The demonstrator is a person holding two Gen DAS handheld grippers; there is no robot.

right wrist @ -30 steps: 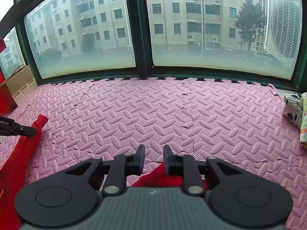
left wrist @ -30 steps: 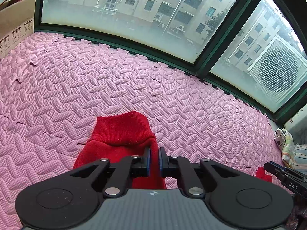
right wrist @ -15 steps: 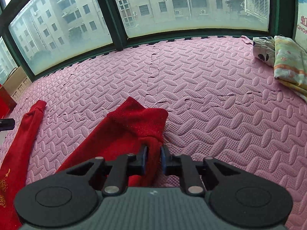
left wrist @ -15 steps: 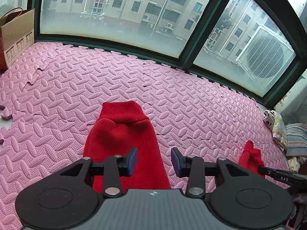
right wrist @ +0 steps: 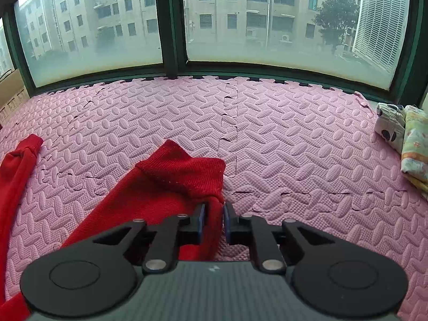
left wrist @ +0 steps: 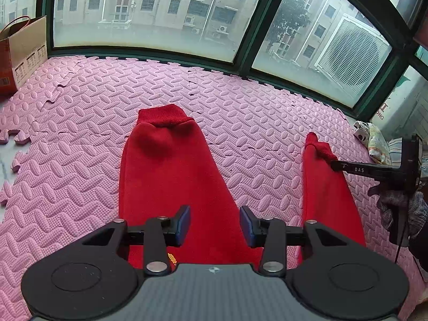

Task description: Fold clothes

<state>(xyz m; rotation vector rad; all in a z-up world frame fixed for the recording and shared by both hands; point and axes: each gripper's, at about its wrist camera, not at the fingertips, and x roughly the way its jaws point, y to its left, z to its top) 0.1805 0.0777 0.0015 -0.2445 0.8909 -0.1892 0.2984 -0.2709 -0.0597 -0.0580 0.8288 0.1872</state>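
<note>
On pink foam floor mat (left wrist: 80, 101): soft, limp red knitted garment (left wrist: 171, 165), spread flat. Left tongs (left wrist: 215, 226) agape, empty; right tongs (right wrist: 214, 220) pinching ribbed cuff (right wrist: 187, 171). Best gripped at cuffs.

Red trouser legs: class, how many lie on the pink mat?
2. The left leg lies flat ahead of the open left gripper. The right leg has its cuff edge pinched in the right gripper. Nothing suggests more hidden.
</note>
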